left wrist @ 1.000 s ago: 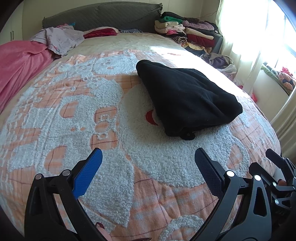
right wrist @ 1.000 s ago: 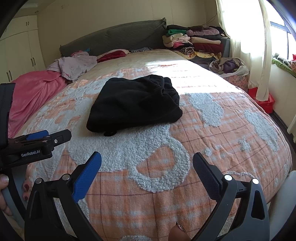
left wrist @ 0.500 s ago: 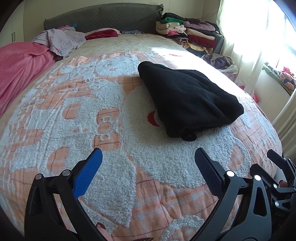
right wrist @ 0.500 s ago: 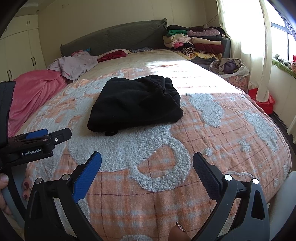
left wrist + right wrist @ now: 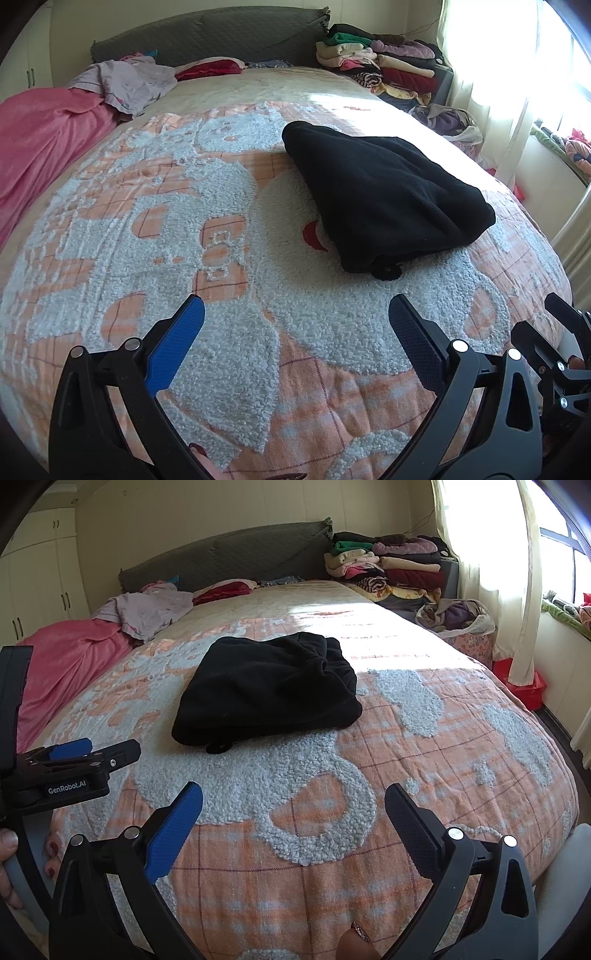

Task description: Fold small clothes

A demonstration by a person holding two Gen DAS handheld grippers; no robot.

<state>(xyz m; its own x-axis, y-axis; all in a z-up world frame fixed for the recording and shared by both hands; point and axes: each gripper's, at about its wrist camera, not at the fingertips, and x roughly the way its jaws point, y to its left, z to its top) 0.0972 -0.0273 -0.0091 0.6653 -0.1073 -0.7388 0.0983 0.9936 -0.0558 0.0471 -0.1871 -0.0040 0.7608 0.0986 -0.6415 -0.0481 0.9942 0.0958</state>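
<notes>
In the left wrist view, the left gripper (image 5: 295, 321) is held wide open with nothing gripped, above the bedspread (image 5: 229, 295); a folded black garment (image 5: 384, 199) is laid ahead, right of centre. In the right wrist view, the right gripper (image 5: 293, 805) is likewise spread and empty, the garment (image 5: 266, 690) lying well ahead.

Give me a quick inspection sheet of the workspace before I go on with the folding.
Surface: bed with an orange checked blanket, white fleecy patches.
Job's things: black garment lies folded mid-bed, touched by neither gripper.
Clutter: pink blanket and lilac cloth along the far left edge; red item by the headboard.
Grippers: left gripper and right gripper both empty, jaws wide apart, short of the garment.
Cables: nothing seen.
Surroundings: stacked clothes beside the headboard, curtain, wardrobe.
</notes>
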